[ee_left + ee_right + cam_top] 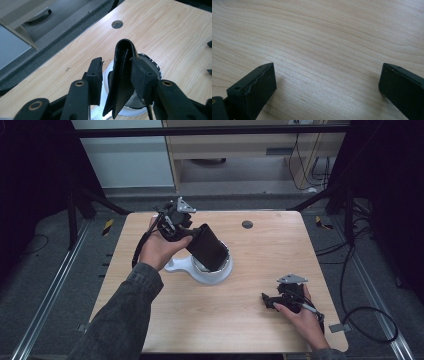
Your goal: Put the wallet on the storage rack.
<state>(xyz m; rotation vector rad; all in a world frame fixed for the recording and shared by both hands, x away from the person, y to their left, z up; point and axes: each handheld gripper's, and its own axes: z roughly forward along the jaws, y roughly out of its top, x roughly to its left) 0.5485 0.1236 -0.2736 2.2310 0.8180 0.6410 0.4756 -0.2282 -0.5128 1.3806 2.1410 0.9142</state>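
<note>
Wallet (122, 75): black, folded, standing on edge in the white pot (212, 270), leaning out over its rim toward the left hand (162, 247). In the left gripper view it sits between the two jaws; the right-hand pad lies against or just beside its outer face, while the left-hand pad stands off with a clear gap.

Left gripper (116, 72): held over the pot, pointing down and forward at the wallet. Jaws part-spread, not pinching the wallet.

White pot: round, with a handle or spout stub at its left and a shiny inner rim. It stands on the table (270, 250) a little left of centre.

Right gripper (267, 301): held low near the table's right front corner, well apart from the pot. Jaws spread wide in the right gripper view, with bare wood grain between them.

Right hand (305, 317): wrapped round the gripper body, cable trailing off behind it.

Table: pale wood, rounded corners, a small dark round cap (247, 224) set near its far edge.
</note>
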